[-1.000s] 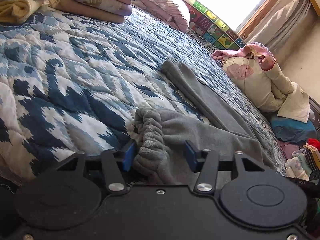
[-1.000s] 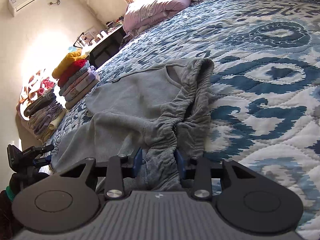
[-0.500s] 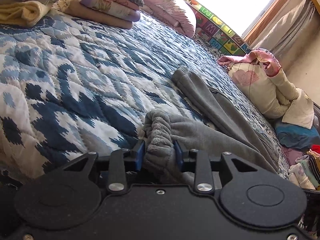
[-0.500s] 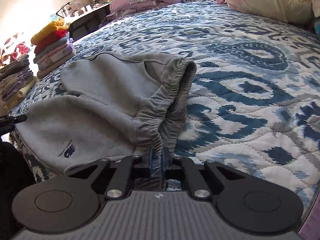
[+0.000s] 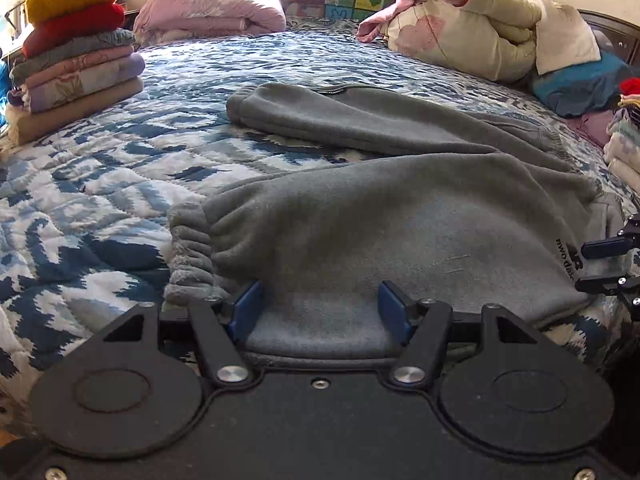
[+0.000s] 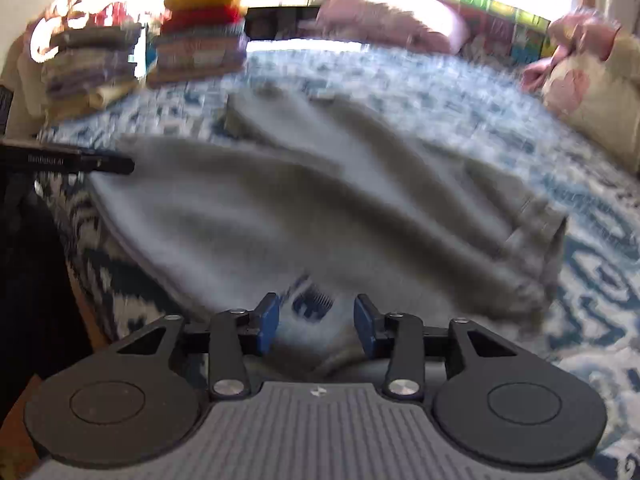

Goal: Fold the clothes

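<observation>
On the quilt (image 5: pixel 100 184), grey sweatpants (image 5: pixel 380 220) lie beneath both tools (image 5: pixel 322 312) (image 6: pixel 316 322); each gapes, holding nothing.

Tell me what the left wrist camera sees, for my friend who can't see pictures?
Grey sweatpants lie spread on a blue-and-white quilt, and the open left gripper sits over the near leg. A stack of folded clothes stands at the far left.
</observation>
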`<state>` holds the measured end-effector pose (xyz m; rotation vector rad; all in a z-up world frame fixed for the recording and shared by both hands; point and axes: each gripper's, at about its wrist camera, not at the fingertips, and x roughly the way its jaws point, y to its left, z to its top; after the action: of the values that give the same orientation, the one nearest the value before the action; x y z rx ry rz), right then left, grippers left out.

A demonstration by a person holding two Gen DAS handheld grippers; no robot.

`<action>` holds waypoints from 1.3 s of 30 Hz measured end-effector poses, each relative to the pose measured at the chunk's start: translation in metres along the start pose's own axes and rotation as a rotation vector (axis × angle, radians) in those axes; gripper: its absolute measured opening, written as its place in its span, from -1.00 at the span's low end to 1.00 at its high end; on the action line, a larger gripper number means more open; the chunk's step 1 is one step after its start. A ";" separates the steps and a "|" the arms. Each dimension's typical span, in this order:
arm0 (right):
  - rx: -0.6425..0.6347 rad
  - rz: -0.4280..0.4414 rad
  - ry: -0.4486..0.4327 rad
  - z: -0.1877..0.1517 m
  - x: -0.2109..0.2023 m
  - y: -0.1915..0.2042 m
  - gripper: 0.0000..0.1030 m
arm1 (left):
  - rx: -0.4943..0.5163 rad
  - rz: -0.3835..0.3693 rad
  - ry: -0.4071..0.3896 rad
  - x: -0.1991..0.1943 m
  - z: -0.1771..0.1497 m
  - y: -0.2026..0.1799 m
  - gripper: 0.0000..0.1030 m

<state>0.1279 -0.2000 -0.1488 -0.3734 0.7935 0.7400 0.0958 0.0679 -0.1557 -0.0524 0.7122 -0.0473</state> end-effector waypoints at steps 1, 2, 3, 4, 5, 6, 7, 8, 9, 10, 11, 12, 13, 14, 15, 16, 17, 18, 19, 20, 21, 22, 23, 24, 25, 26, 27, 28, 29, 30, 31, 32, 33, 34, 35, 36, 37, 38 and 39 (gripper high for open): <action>-0.056 -0.033 -0.033 -0.008 -0.002 0.009 -0.13 | -0.004 -0.011 -0.021 -0.004 0.000 0.001 0.22; -0.070 -0.043 -0.044 -0.010 -0.007 0.010 -0.13 | -0.017 -0.026 -0.054 -0.008 0.000 0.002 0.22; -0.059 -0.040 -0.045 -0.009 -0.011 0.007 -0.13 | -0.031 -0.043 -0.080 -0.012 0.001 0.003 0.22; -0.049 -0.036 -0.046 -0.008 -0.016 0.003 -0.13 | -0.044 -0.057 -0.105 -0.013 0.005 0.003 0.22; -0.039 -0.033 -0.047 -0.007 -0.021 0.000 -0.14 | -0.058 -0.072 -0.130 -0.015 0.009 0.002 0.22; -0.028 -0.031 -0.052 -0.005 -0.021 -0.003 -0.14 | -0.068 -0.081 -0.153 -0.016 0.013 0.002 0.22; -0.018 -0.031 -0.058 -0.004 -0.018 -0.004 -0.14 | -0.068 -0.076 -0.169 -0.015 0.018 0.000 0.22; -0.007 -0.031 -0.065 -0.003 -0.014 -0.006 -0.14 | -0.069 -0.071 -0.186 -0.014 0.024 -0.001 0.22; 0.003 -0.031 -0.072 -0.002 -0.011 -0.008 -0.13 | -0.071 -0.065 -0.196 -0.012 0.028 -0.002 0.22; 0.014 -0.031 -0.079 -0.001 -0.007 -0.009 -0.13 | -0.079 -0.046 -0.164 -0.004 0.030 0.000 0.23; 0.024 -0.031 -0.085 0.000 -0.004 -0.011 -0.12 | -0.090 0.005 -0.074 0.012 0.029 0.005 0.25; 0.035 -0.032 -0.092 0.001 0.000 -0.012 -0.09 | -0.106 0.047 -0.002 0.025 0.027 0.010 0.20; 0.045 -0.032 -0.099 0.002 0.003 -0.014 0.09 | -0.156 0.056 0.009 0.028 0.025 0.018 0.15; 0.056 -0.032 -0.106 0.004 0.007 -0.016 0.21 | -0.235 0.031 -0.012 0.025 0.027 0.028 0.12; 0.066 -0.032 -0.112 0.005 0.010 -0.017 0.35 | -0.263 0.020 -0.021 0.020 0.030 0.033 0.07; 0.077 -0.032 -0.119 0.006 0.014 -0.019 0.38 | -0.271 0.015 -0.038 0.017 0.030 0.034 0.06; 0.087 -0.032 -0.126 0.007 0.017 -0.021 0.38 | -0.273 0.011 -0.037 0.018 0.031 0.034 0.04; 0.098 -0.032 -0.132 0.008 0.021 -0.022 0.37 | -0.274 0.007 -0.037 0.018 0.031 0.033 0.04; 0.108 -0.032 -0.139 0.009 0.024 -0.024 0.31 | -0.276 0.002 -0.036 0.019 0.031 0.033 0.05; 0.112 -0.030 -0.139 0.011 0.028 -0.027 0.29 | -0.278 -0.002 -0.036 0.019 0.031 0.032 0.06; 0.110 -0.027 -0.134 0.012 0.032 -0.032 0.28 | -0.280 -0.006 -0.035 0.020 0.031 0.032 0.15; 0.107 -0.023 -0.128 0.013 0.037 -0.036 0.29 | -0.285 -0.007 -0.030 0.021 0.031 0.032 0.19; 0.105 -0.020 -0.122 0.015 0.041 -0.040 0.31 | -0.301 -0.003 -0.013 0.024 0.029 0.034 0.20; 0.103 -0.016 -0.117 0.016 0.046 -0.045 0.40 | -0.320 -0.001 0.001 0.025 0.029 0.036 0.24; 0.101 -0.013 -0.111 0.018 0.050 -0.049 0.46 | -0.352 -0.011 0.000 0.022 0.032 0.038 0.23; 0.098 -0.009 -0.106 0.019 0.054 -0.054 0.49 | -0.382 -0.030 -0.024 0.016 0.036 0.041 0.23; 0.102 0.000 -0.111 0.019 0.036 -0.043 0.51 | -0.390 -0.046 -0.050 0.012 0.038 0.043 0.23; 0.117 0.014 -0.113 0.012 0.019 -0.020 0.46 | -0.399 -0.062 -0.076 0.009 0.040 0.044 0.23; 0.138 0.023 -0.119 0.008 0.017 -0.012 0.40 | -0.403 -0.078 -0.095 0.007 0.043 0.044 0.23; 0.161 0.023 -0.149 0.010 0.011 -0.017 0.24 | -0.399 -0.092 -0.096 0.009 0.048 0.043 0.23; 0.185 0.020 -0.185 0.012 0.004 -0.021 0.17 | -0.394 -0.106 -0.098 0.011 0.052 0.041 0.23; 0.194 0.008 -0.208 0.017 -0.001 -0.026 0.15 | -0.389 -0.118 -0.099 0.013 0.057 0.040 0.23; 0.190 -0.014 -0.224 0.023 -0.005 -0.031 0.13 | -0.380 -0.122 -0.100 0.015 0.062 0.037 0.23; 0.186 -0.036 -0.240 0.029 -0.008 -0.037 0.13 | -0.365 -0.123 -0.108 0.017 0.069 0.033 0.23; 0.182 -0.057 -0.256 0.035 -0.012 -0.043 0.13 | -0.341 -0.125 -0.118 0.020 0.078 0.029 0.23; 0.178 -0.079 -0.272 0.041 -0.016 -0.048 0.13 | -0.317 -0.126 -0.126 0.023 0.089 0.025 0.23; 0.175 -0.100 -0.288 0.047 -0.020 -0.054 0.13 | -0.302 -0.128 -0.129 0.027 0.096 0.023 0.23; 0.165 -0.130 -0.290 0.053 -0.020 -0.063 0.13 | -0.285 -0.135 -0.131 0.033 0.106 0.021 0.23; 0.152 -0.163 -0.278 0.059 -0.016 -0.075 0.13 | -0.268 -0.143 -0.129 0.039 0.117 0.019 0.23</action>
<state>0.2047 -0.2261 -0.0956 -0.1900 0.5457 0.5602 0.2022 0.0885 -0.0944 -0.3598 0.5808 -0.0842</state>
